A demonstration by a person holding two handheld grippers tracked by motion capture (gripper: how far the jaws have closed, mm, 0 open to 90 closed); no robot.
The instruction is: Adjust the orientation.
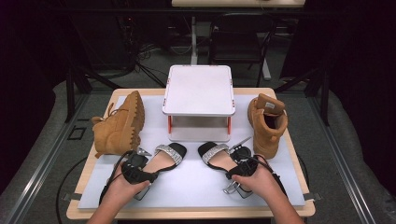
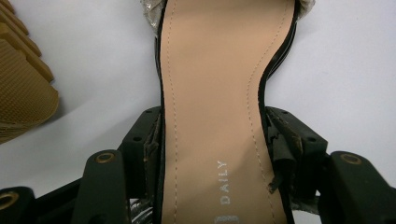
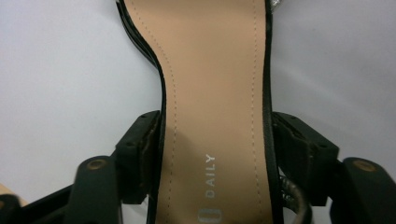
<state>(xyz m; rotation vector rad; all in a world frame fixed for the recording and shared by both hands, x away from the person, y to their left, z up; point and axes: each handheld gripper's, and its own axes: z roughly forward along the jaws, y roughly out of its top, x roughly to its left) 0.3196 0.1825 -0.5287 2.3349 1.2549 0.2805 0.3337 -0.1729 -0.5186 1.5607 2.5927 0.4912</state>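
Note:
Two black sandals with tan insoles and glitter toe straps lie on the white mat, toes pointing away from me. The left sandal (image 1: 167,156) (image 2: 215,70) sits between my left gripper's (image 1: 150,171) (image 2: 215,151) jaws, and the pads (image 2: 145,147) press on both edges of its narrow waist. The same grip holds the right sandal (image 1: 215,155) (image 3: 215,70): my right gripper (image 1: 233,167) (image 3: 217,151) is shut across its waist, pads (image 3: 141,147) against the black edges. The word DAILY is printed on both insoles. My hands cover the heels in the high view.
A white two-level stand (image 1: 198,93) stands behind the sandals at mid-table. A tan boot (image 1: 119,126) (image 2: 21,93) lies on its side at the left, its sole facing the stand. Another tan boot (image 1: 267,122) stands upright at the right. The white mat (image 1: 196,184) covers the wooden table.

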